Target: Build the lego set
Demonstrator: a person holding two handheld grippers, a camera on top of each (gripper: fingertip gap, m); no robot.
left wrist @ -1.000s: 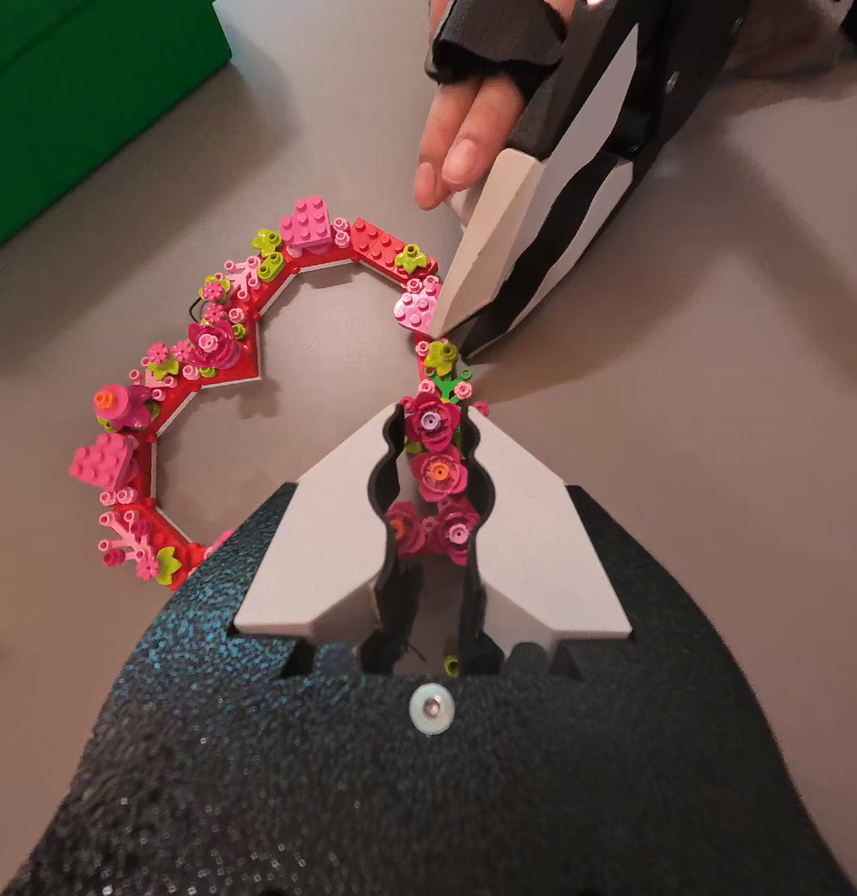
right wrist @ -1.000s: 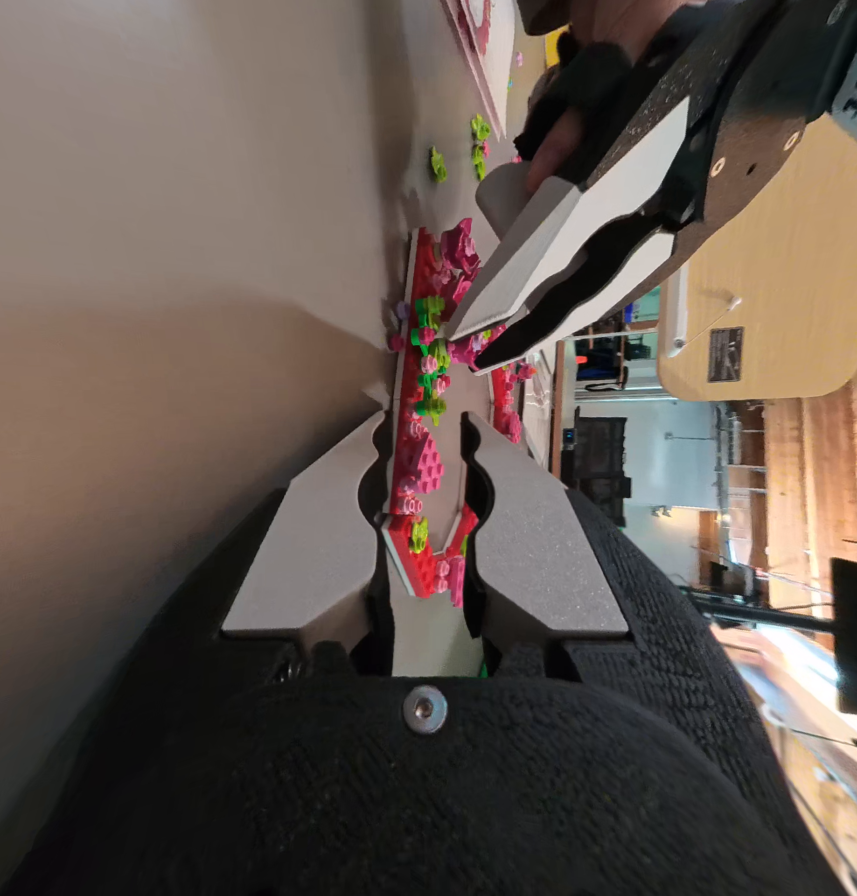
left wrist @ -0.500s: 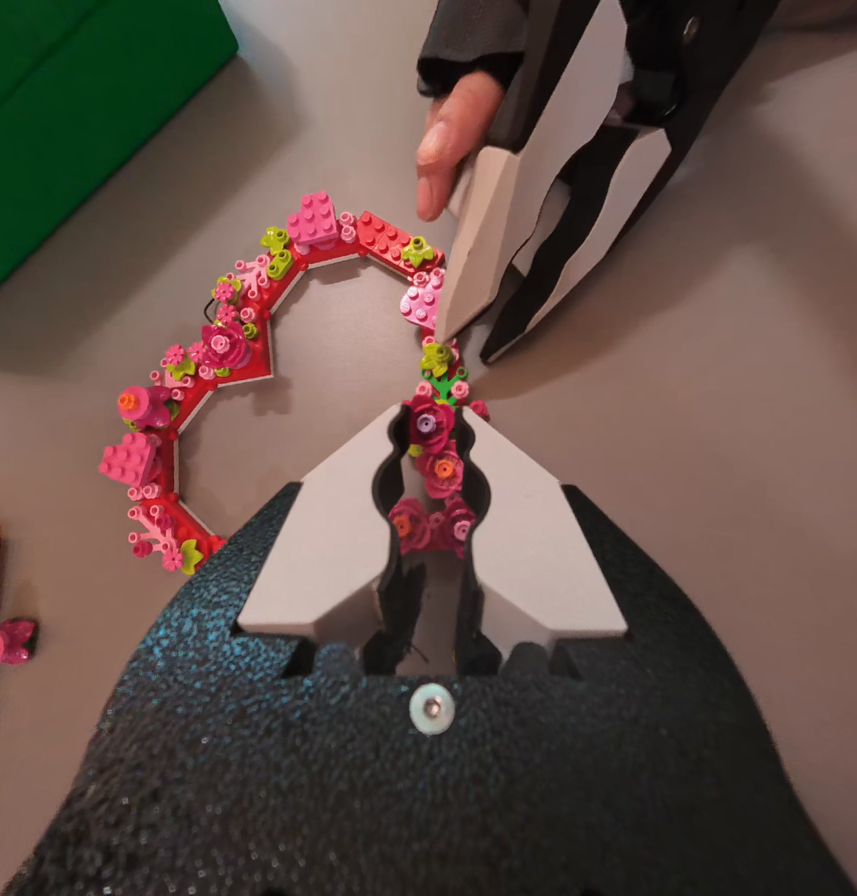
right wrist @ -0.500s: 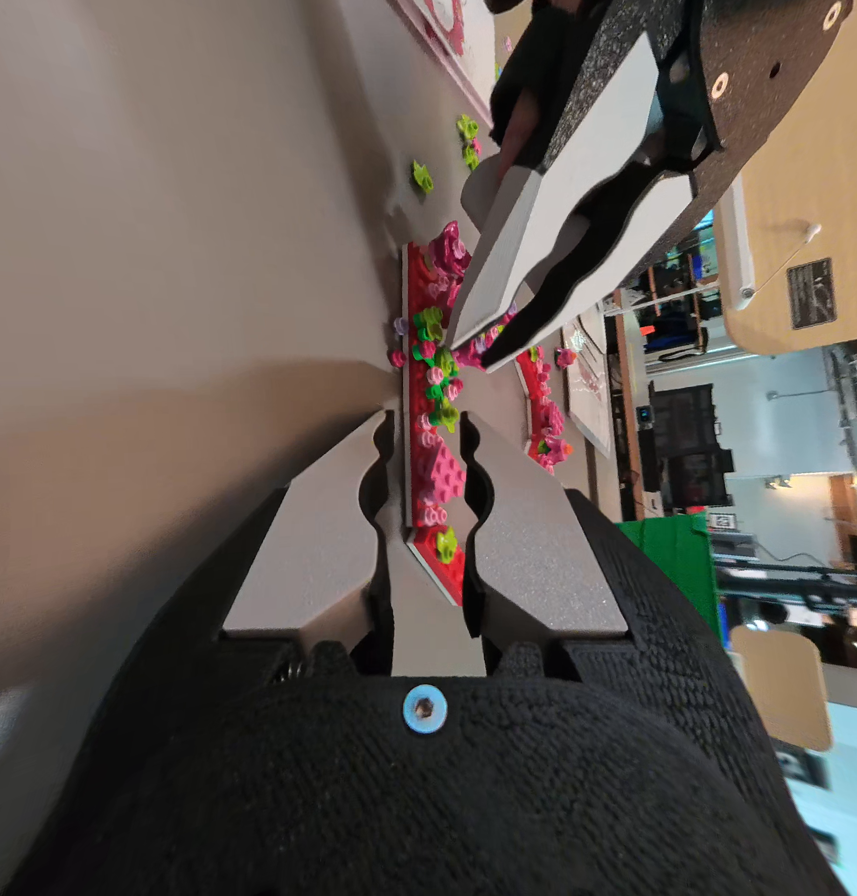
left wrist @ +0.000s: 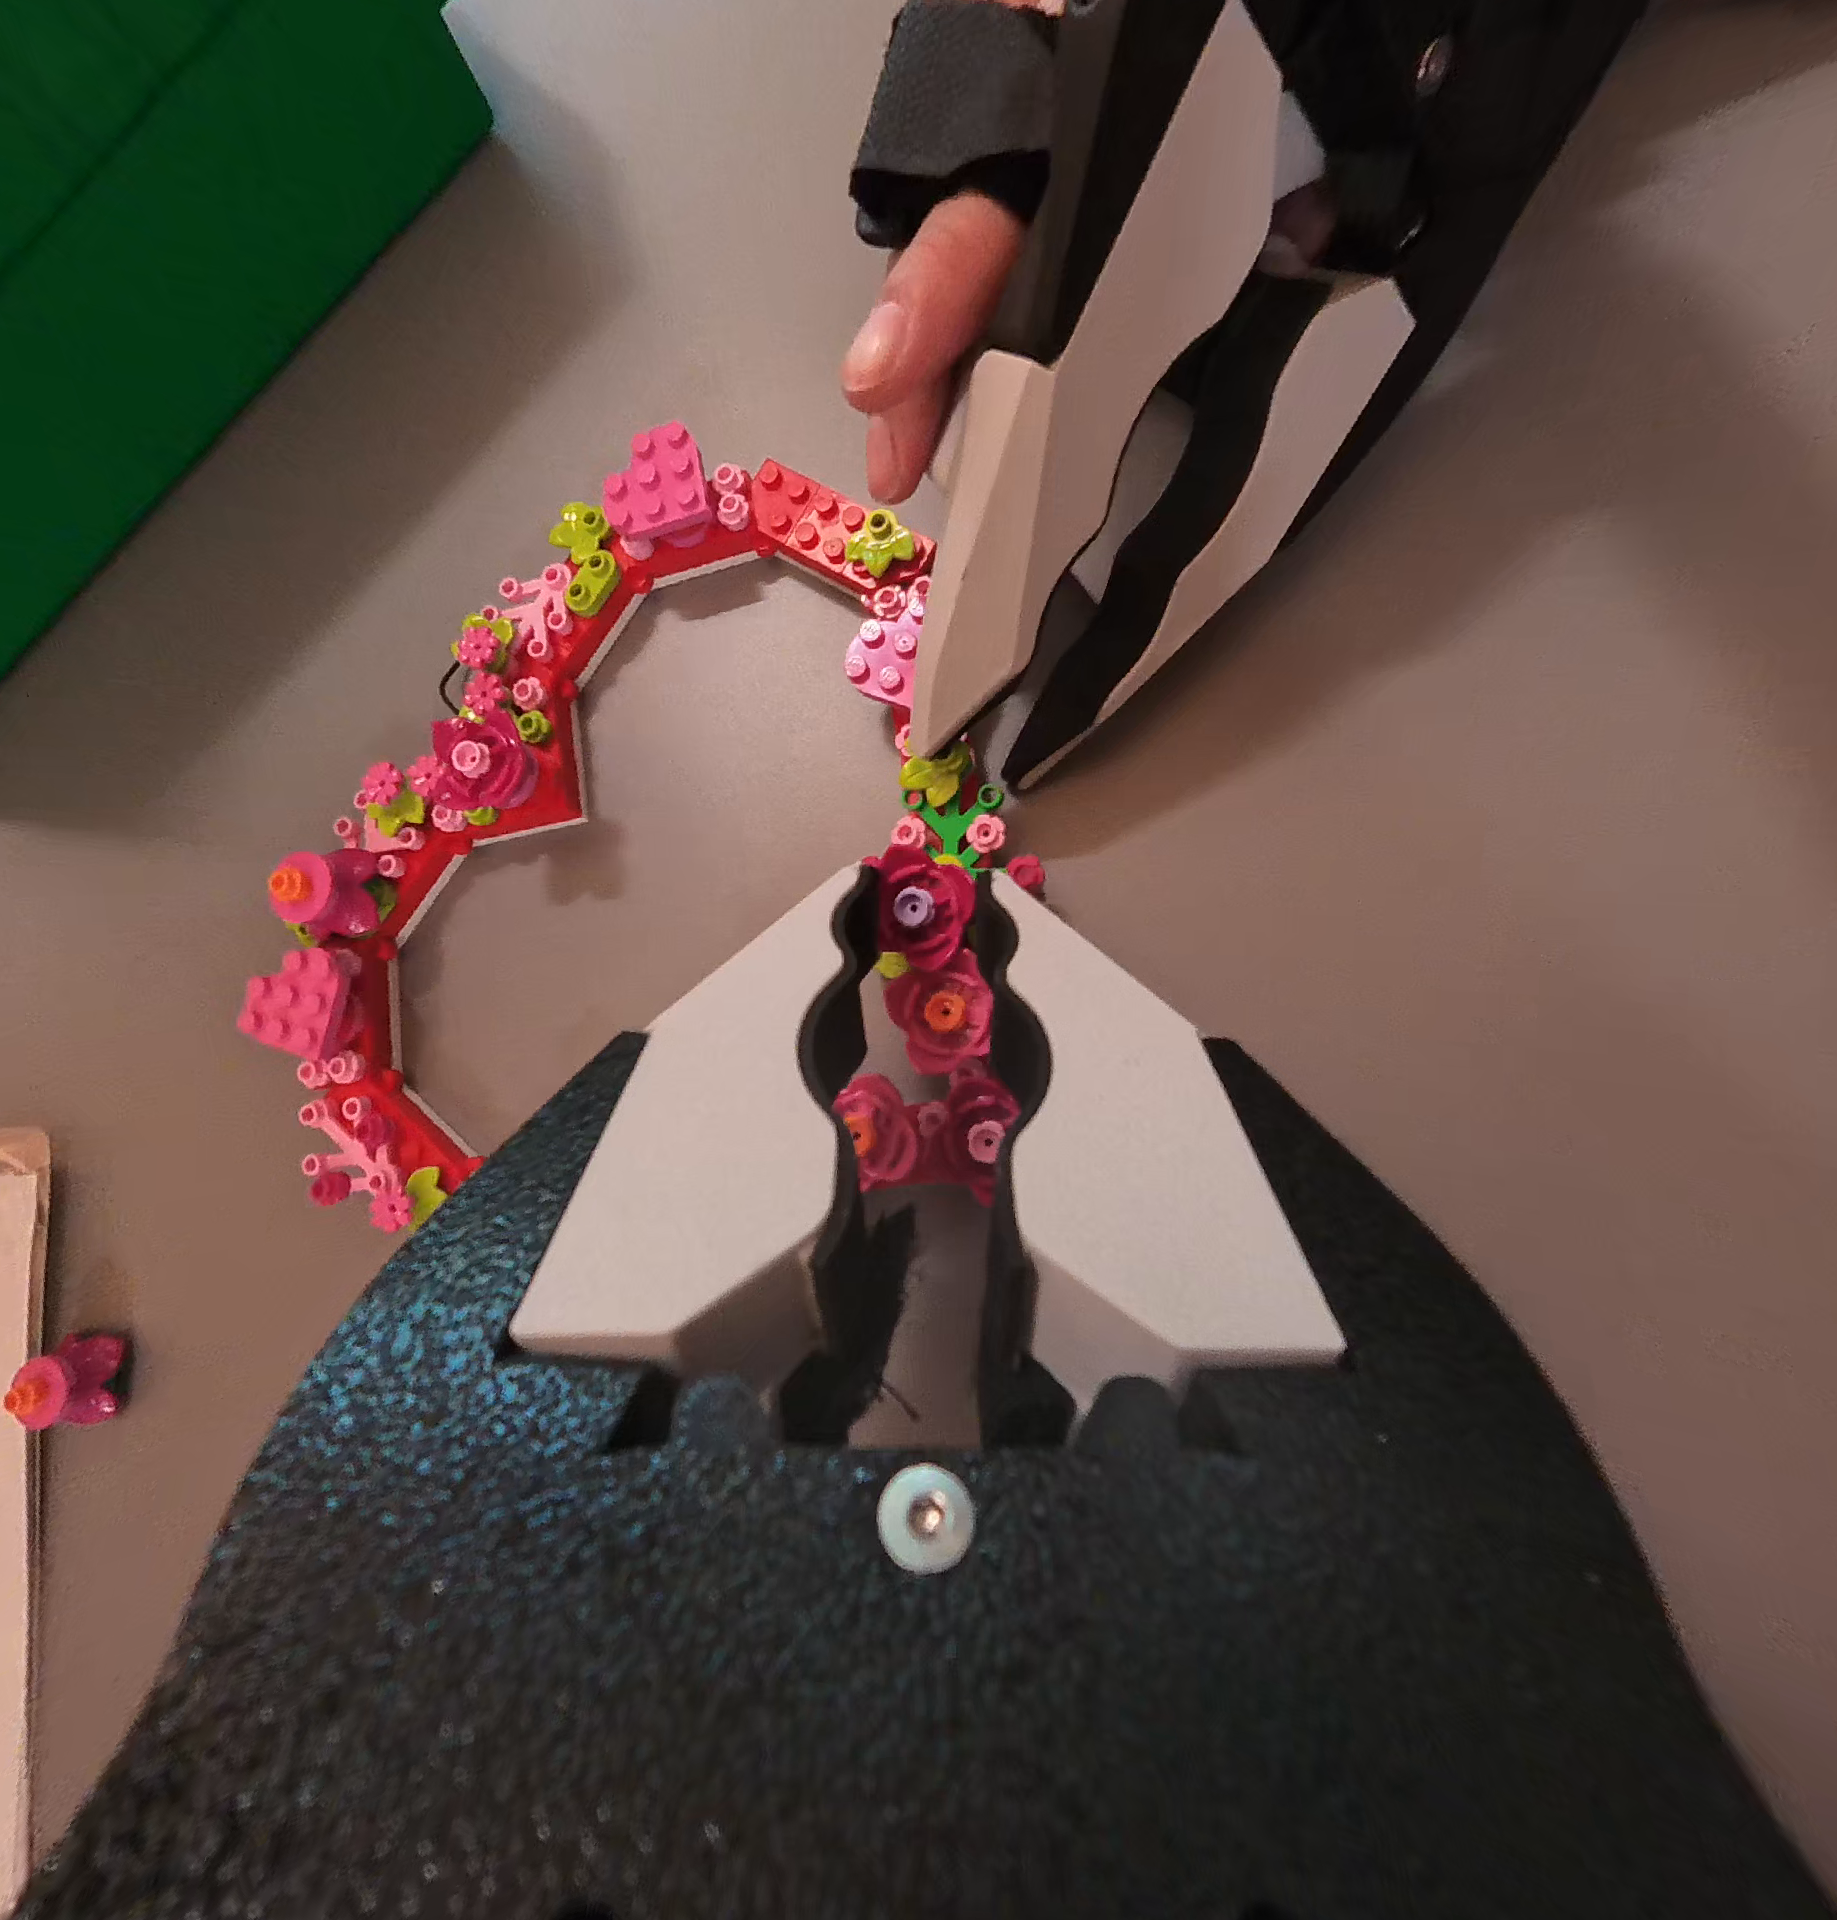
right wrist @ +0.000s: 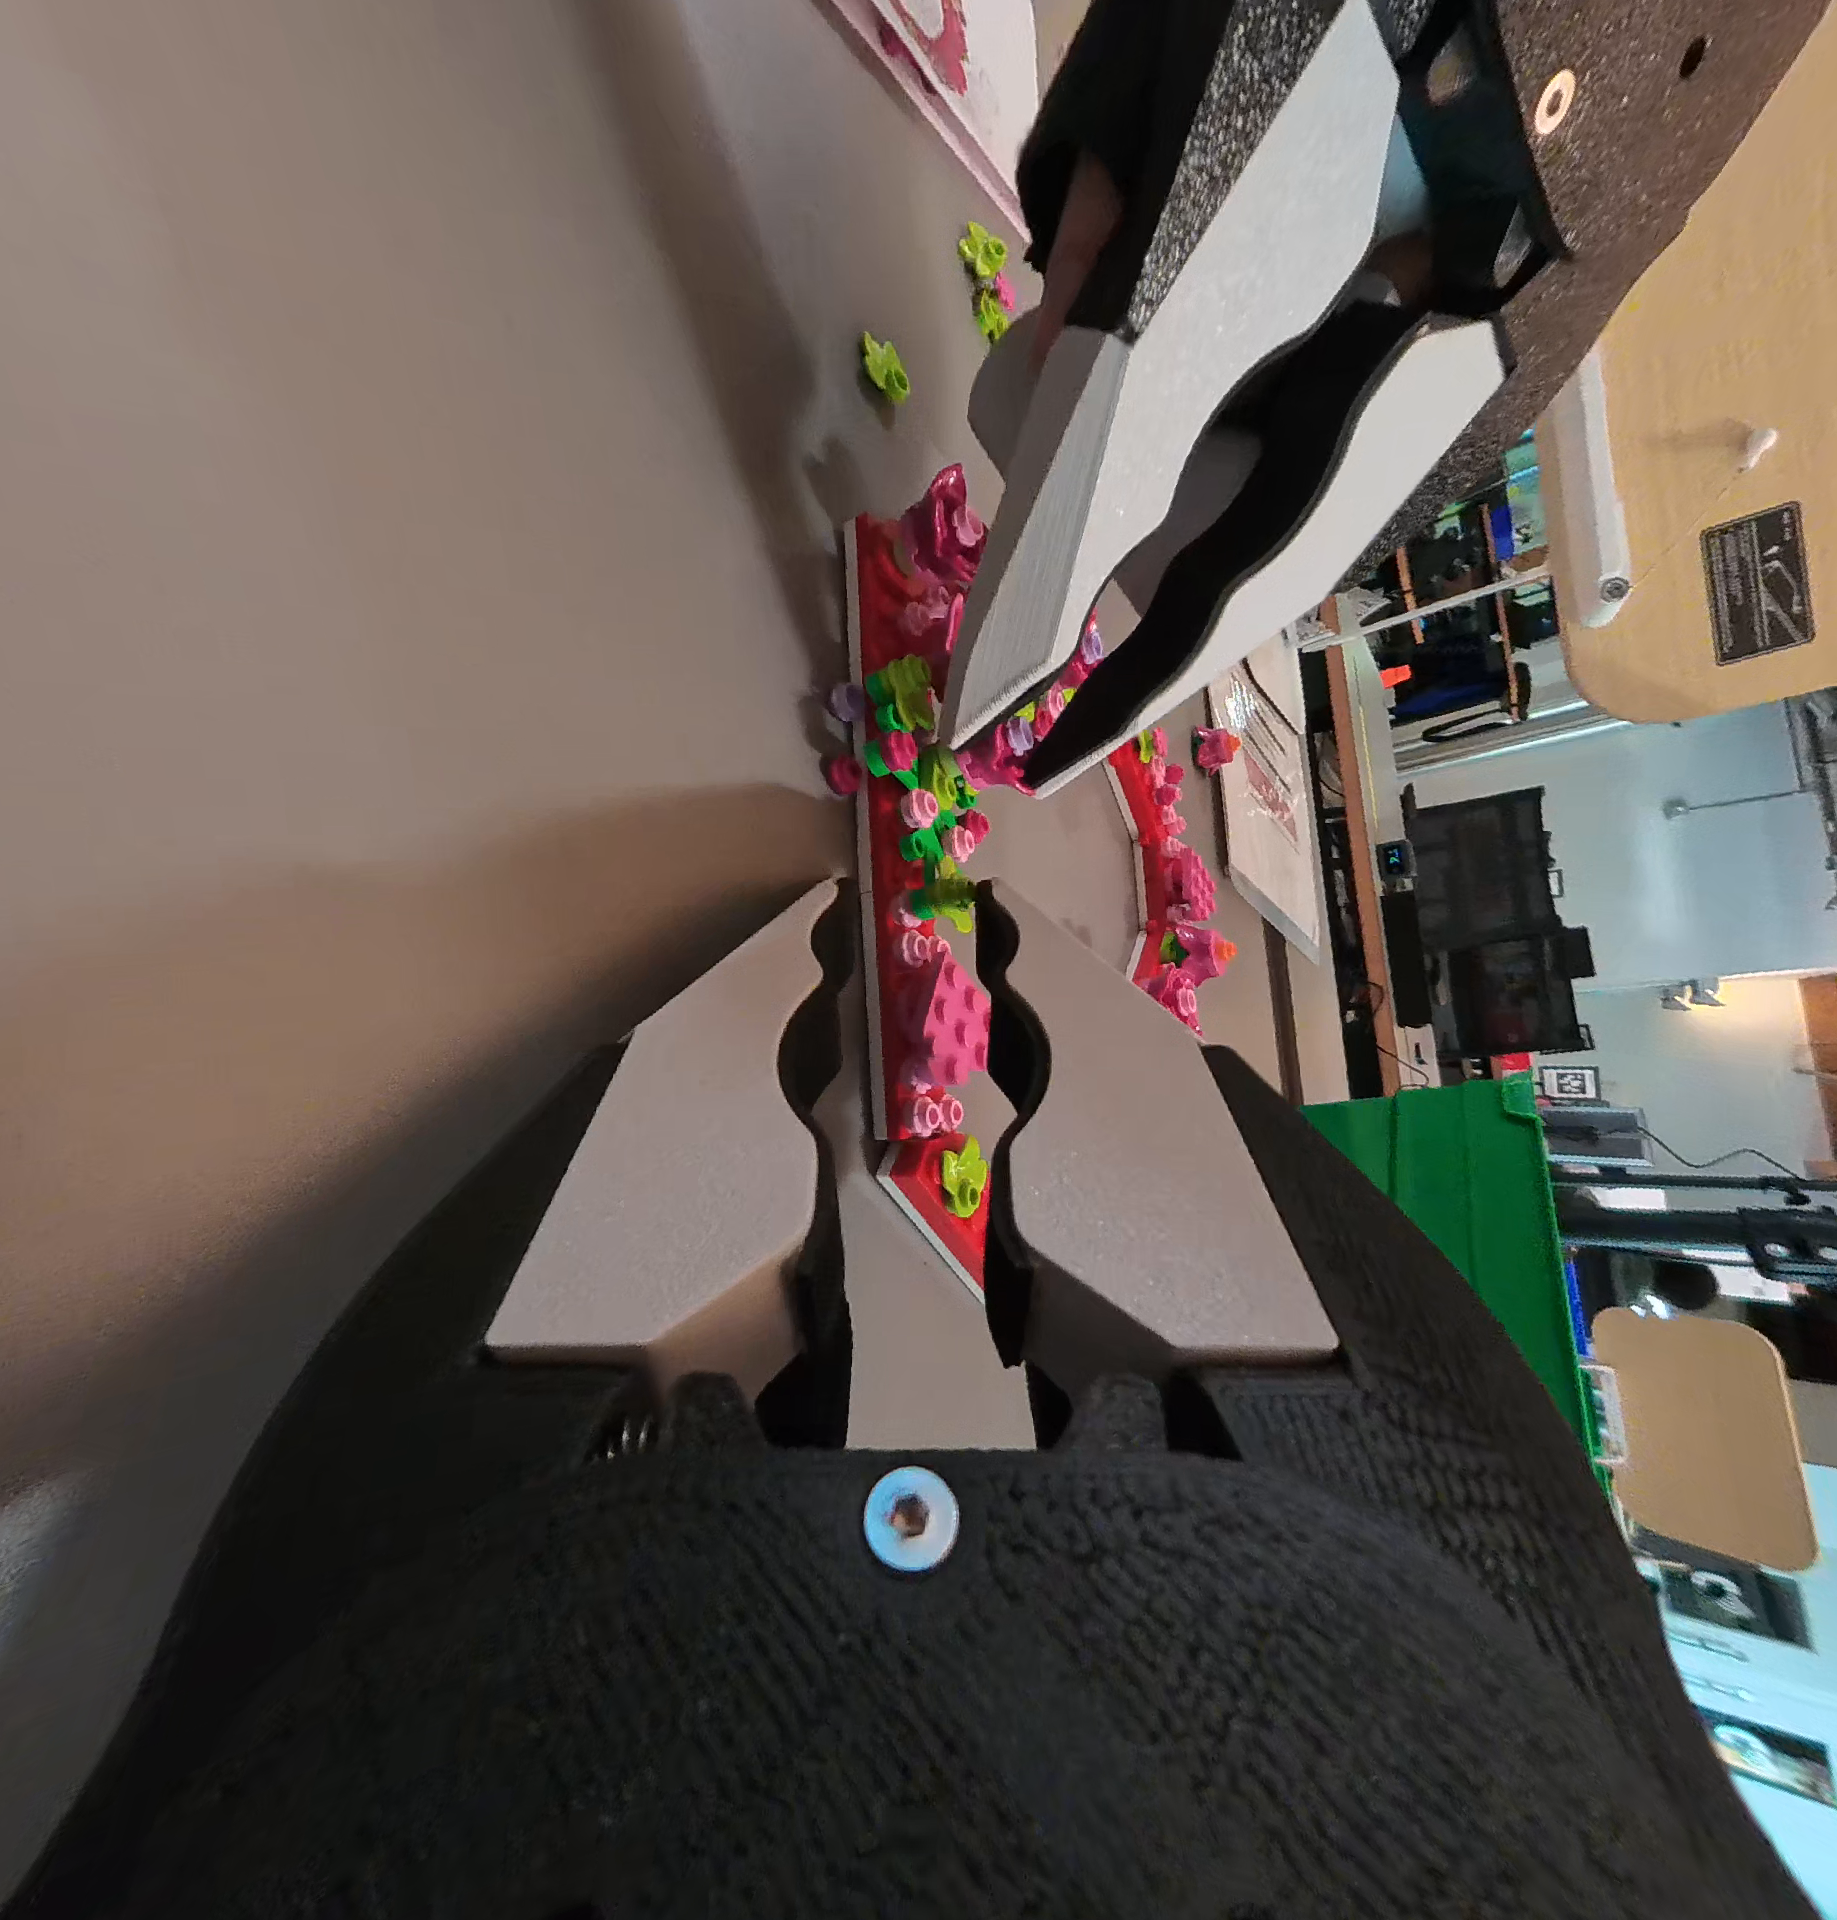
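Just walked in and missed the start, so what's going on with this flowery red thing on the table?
A person is building a lego wreath, a red ring frame dotted with pink and magenta flowers, lying on a grey table. The left gripper straddles the rose-covered stretch nearest it, jaws slightly apart. The right gripper points its tips at the green leaf pieces just beyond. A spare magenta flower lies off to the side.
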